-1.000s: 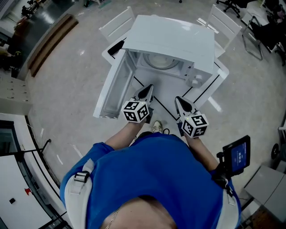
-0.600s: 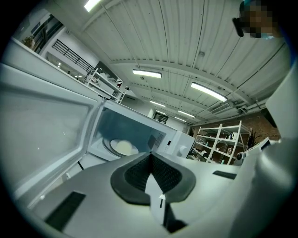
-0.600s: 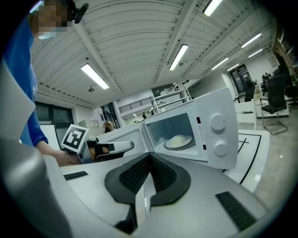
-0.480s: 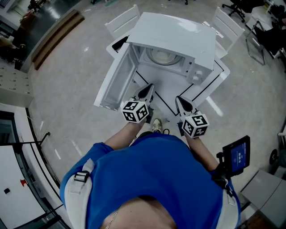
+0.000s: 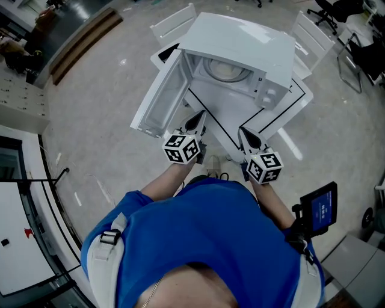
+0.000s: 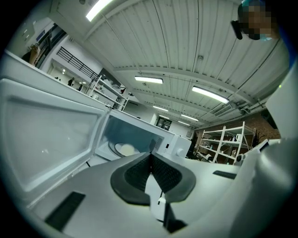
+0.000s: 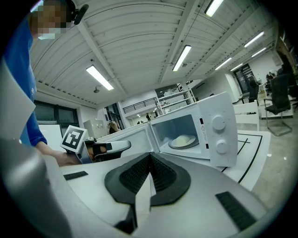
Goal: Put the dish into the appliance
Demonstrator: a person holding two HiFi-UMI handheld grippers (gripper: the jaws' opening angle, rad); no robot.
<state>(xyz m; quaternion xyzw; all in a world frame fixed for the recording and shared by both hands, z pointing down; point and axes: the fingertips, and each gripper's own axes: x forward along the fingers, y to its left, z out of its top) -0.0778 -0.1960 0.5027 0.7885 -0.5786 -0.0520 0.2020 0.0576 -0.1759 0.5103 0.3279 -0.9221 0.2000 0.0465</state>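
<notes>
A white microwave (image 5: 240, 48) stands on a white table (image 5: 283, 111) with its door (image 5: 161, 96) swung wide to the left. A pale round dish (image 5: 227, 71) lies on the turntable inside; it also shows as the dish (image 6: 125, 149) in the left gripper view and the dish (image 7: 183, 140) in the right gripper view. My left gripper (image 5: 195, 120) is shut and empty, just short of the open door's lower edge. My right gripper (image 5: 248, 137) is shut and empty too, in front of the microwave's control side. Both point at the cavity from outside it.
Black lines mark the tabletop (image 5: 207, 111). White chairs (image 5: 174, 24) stand behind the table on both sides, and office chairs (image 5: 328, 18) are at the far right. A small screen (image 5: 319, 210) hangs at the person's right side. Metal shelves (image 6: 223, 139) stand beyond the microwave.
Both grippers have edged forward toward the microwave, which now sits slightly higher and to the right in the head view. Door, dish and jaws look the same.
</notes>
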